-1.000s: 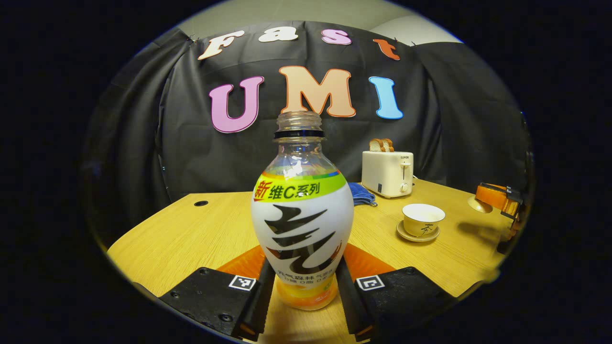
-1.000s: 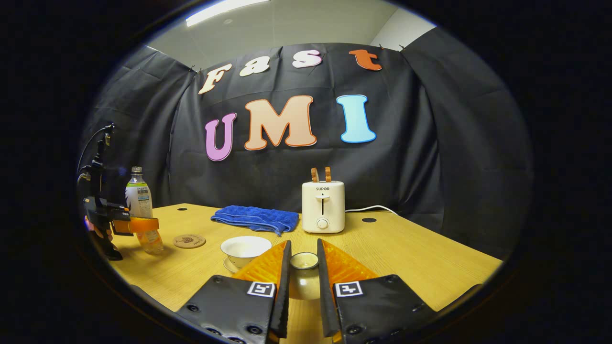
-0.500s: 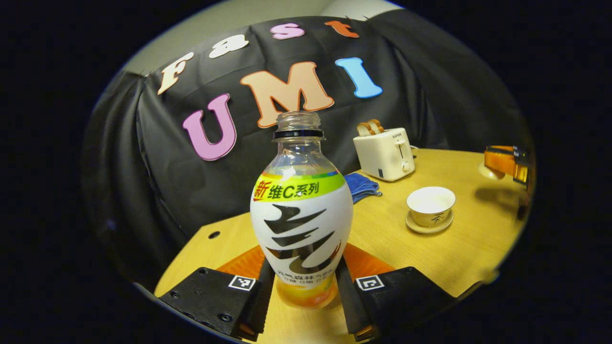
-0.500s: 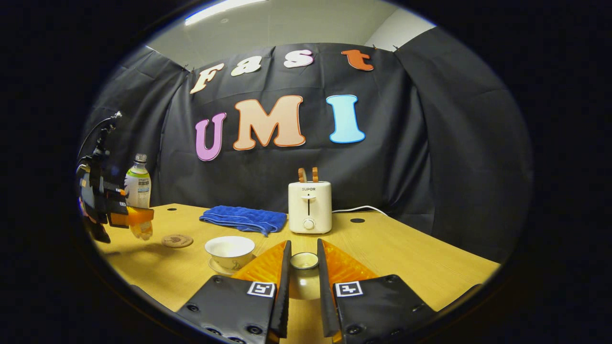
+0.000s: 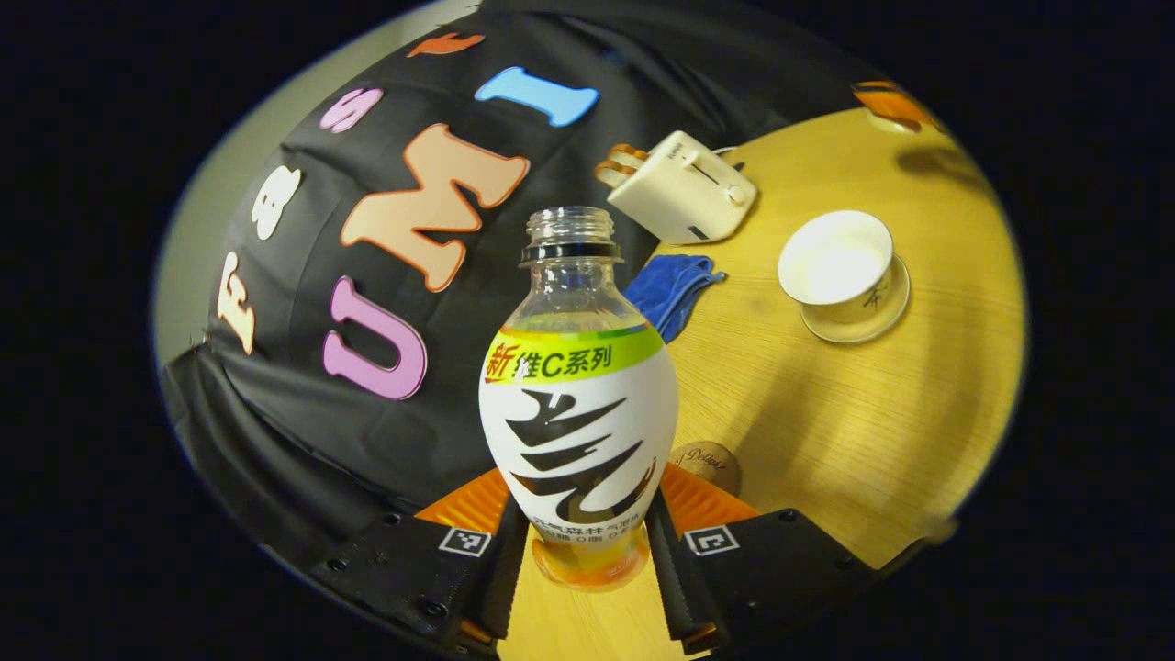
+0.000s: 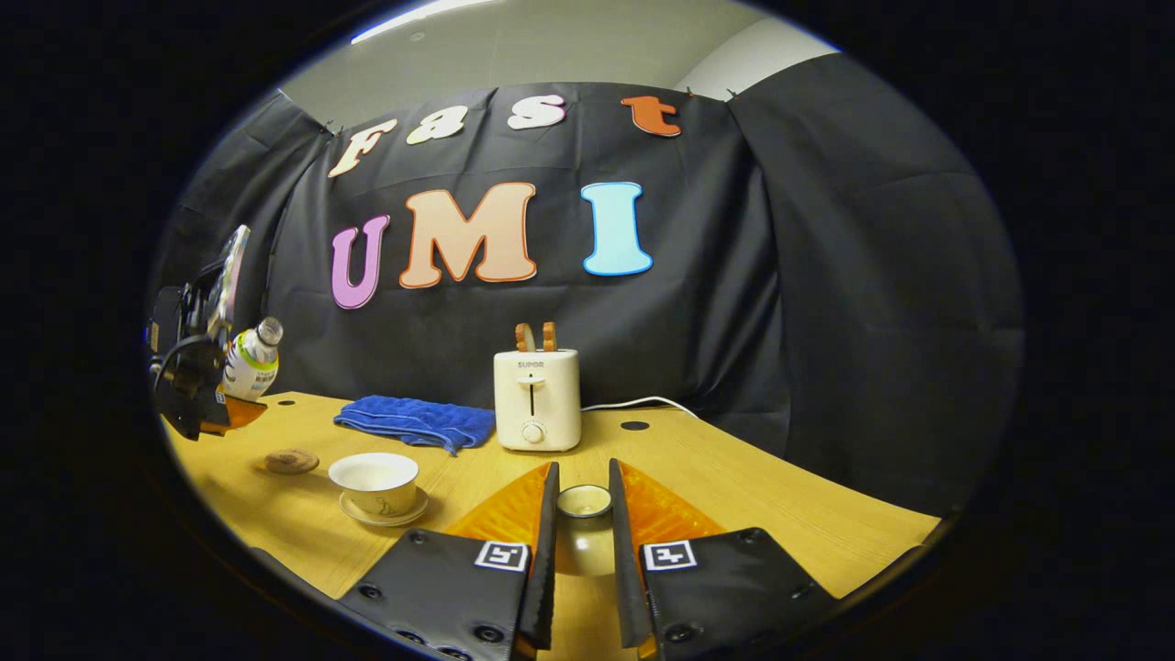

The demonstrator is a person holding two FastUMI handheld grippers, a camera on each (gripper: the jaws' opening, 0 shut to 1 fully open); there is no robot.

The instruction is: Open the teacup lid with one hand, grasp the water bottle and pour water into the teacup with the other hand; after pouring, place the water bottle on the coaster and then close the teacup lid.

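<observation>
**Water bottle held tilted above the bench, lid held clear of the teacup**

The water bottle (image 5: 578, 404) sits between the left gripper's (image 5: 578, 560) fingers, which press on its lower body from both sides, just above its orange base. Its neck is uncapped and points away from the fingers. In the right gripper view the bottle (image 6: 250, 361) shows far off to the left, lifted off the bench (image 6: 753, 496) and leaning with its mouth toward the teacup (image 6: 374, 481), with the left gripper (image 6: 197, 367) around its lower part.

In the left gripper view the scene is rolled over: the teacup (image 5: 840, 266) lies ahead and to the right of the fingers, open, on its saucer (image 5: 863, 317), well apart from the bottle's mouth. The coaster (image 5: 707, 459) peeks out just behind the bottle's right side, close to the right finger. Beyond the bottle's neck lie a blue cloth (image 5: 675, 289) and a white toaster (image 5: 684, 186) with bread slices in its slots.

The right gripper (image 6: 583, 542) has its fingers nearly together on the teacup lid (image 6: 584, 528), one finger against each side, its round knob facing forward between them. Ahead and to the left of these fingers stands the teacup on its saucer, and farther left the coaster (image 6: 292, 460) lies flat on the bench. The blue cloth (image 6: 415, 422) and toaster (image 6: 537, 397) are straight ahead, near the black cloth wall.
</observation>
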